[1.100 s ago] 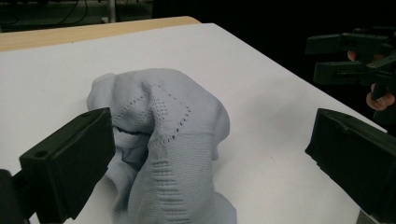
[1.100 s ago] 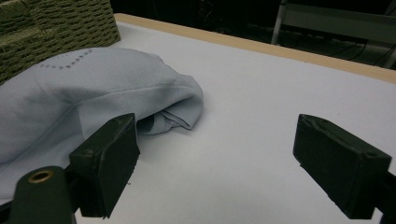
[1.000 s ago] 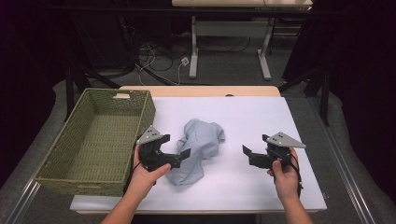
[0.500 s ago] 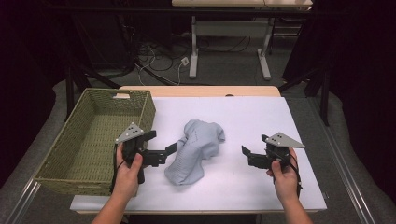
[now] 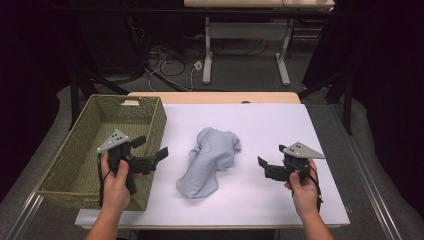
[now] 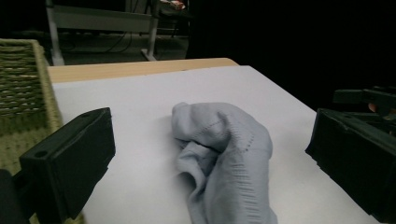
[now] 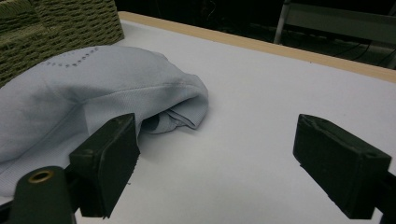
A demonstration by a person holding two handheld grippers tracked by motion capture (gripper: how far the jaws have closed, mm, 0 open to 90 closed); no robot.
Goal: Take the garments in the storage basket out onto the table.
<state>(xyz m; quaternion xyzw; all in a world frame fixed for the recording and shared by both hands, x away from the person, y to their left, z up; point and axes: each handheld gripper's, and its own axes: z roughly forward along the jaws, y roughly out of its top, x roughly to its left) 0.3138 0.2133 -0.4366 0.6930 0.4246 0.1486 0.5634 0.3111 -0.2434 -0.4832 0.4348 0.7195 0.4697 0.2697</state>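
A crumpled pale blue cloth [image 5: 210, 159] lies on the white table top [image 5: 280, 125], between the two grippers. My left gripper [image 5: 150, 147] hovers open over the right wall of the woven basket [image 5: 85, 145], a short gap left of the cloth. In the left gripper view the cloth [image 6: 224, 154] lies ahead between the wide-apart jaws of that gripper [image 6: 210, 140]. My right gripper [image 5: 271, 156] is open, right of the cloth and apart from it. In the right gripper view the cloth [image 7: 84, 98] sits at the left, behind the left jaw of the open gripper [image 7: 219, 154].
The olive woven basket holds nothing that I can see and fills the table's left side. A wooden strip [image 5: 215, 97] edges the table's far side. Desk legs and cables [image 5: 200, 55] stand on the floor beyond.
My left gripper has drawn back to the left, from the cloth's lower left edge to above the basket's right wall. The cloth and the right gripper have stayed where they were.
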